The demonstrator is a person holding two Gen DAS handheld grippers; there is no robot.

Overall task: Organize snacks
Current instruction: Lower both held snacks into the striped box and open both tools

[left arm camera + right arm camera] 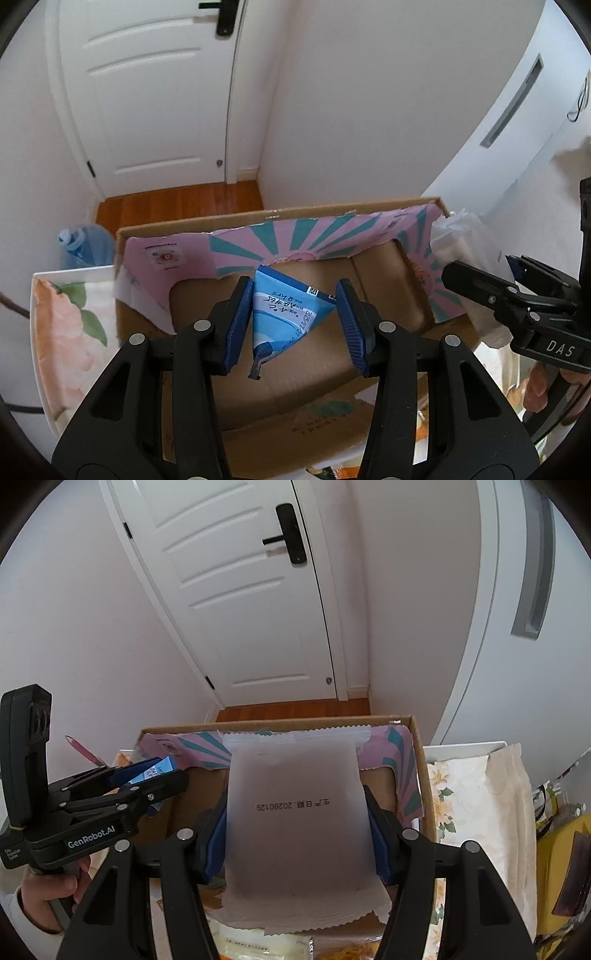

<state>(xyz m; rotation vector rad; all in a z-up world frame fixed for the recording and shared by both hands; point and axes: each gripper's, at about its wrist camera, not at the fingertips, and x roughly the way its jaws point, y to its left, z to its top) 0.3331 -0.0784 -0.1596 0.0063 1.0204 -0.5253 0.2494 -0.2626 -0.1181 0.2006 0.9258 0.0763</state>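
I hold my left hand-held gripper (293, 319) over an open brown cardboard box (280, 216) lined along its far and side walls with torn pink paper printed with teal rays (295, 236). Between its blue ribbed pads hangs a small blue triangular snack carton with handwriting on it (282, 314); the left pad presses against the carton's edge, and the carton's far corner reaches the right pad, so the jaws grip it partway closed. The carton hangs above the box's bare cardboard floor, which shows nothing lying on it in the part I can see.

My right hand-held gripper (295, 834) is clamped on a frosted white flat snack packet with zigzag-cut ends and a printed date (295, 823). Both blue pads press its side edges. The packet hangs over the same cardboard box (421, 775), hiding most of the inside from this view.

The box sits on a bench covered by a floral cloth (458, 797). Just right of the box lies a cream-coloured bag (509, 812). Below the packet, at the near edge, a pale yellow wrapped snack (258, 947) lies outside the box. Behind the box stand a white panelled door (243, 590) and a blue water jug (83, 245) on the wooden floor.
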